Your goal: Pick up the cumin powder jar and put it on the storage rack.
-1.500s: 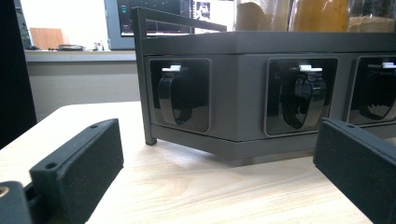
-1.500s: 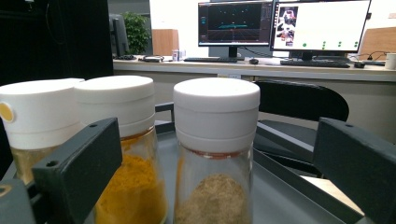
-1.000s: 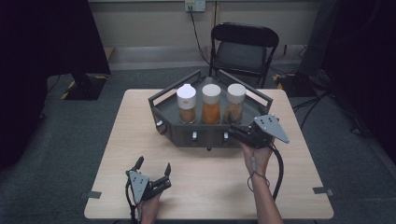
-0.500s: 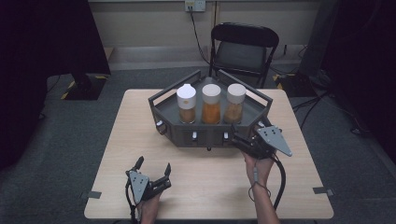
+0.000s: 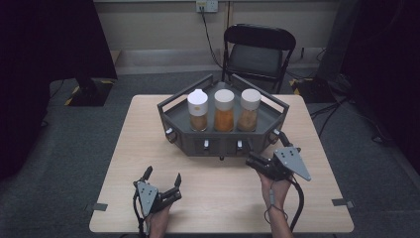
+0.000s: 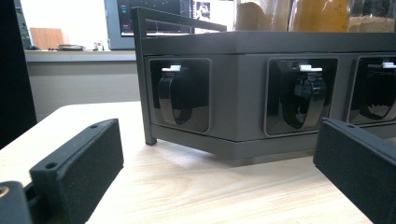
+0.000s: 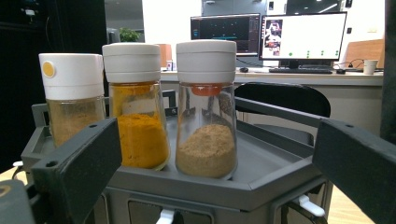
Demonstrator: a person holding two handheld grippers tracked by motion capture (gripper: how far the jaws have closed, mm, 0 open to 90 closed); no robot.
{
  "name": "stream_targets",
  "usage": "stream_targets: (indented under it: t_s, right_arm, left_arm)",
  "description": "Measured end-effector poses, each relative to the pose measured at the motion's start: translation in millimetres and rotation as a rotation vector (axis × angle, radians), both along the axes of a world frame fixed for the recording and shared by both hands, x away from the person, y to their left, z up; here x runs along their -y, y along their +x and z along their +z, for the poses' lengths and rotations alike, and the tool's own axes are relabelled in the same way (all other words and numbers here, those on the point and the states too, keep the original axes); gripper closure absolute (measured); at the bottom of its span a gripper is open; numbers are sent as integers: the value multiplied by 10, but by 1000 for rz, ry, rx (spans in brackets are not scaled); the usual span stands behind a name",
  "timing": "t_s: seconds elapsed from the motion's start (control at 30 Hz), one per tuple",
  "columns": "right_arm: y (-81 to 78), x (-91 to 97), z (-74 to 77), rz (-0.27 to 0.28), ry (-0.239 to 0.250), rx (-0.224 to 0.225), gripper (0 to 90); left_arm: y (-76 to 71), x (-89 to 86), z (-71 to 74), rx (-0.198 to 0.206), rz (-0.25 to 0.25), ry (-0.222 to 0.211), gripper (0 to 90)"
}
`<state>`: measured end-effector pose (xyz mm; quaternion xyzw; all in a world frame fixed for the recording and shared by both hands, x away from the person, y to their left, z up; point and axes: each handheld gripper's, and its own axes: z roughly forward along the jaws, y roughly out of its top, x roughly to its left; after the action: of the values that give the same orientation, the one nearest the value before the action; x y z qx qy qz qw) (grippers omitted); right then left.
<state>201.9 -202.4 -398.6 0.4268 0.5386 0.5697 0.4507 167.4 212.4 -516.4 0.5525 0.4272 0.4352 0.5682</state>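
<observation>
— Containers? Three spice jars upright in grey rack at table's twelve o'clock: tan, orange, beige powders.
— Tools? Left gripper at seven o'clock, right gripper at rack's five o'clock; both spread wide, empty.

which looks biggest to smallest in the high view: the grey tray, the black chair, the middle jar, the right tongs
1. grey tray
2. black chair, though it stands farther from the camera, so true size is unsure
3. right tongs
4. middle jar, close to the tongs in apparent size
</observation>
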Motion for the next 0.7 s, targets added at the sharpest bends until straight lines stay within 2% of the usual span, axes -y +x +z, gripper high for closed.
stream_targets:
  t_s: [0.33,0.7]
  right_arm:
    - [-103,4,-99,-8,-25,-5,8]
    - [-285,53,-350,-10,-20,-1,8]
  left_arm:
    - [0,0,0,0,0,0,12]
    - [0,1,0,0,0,0,12]
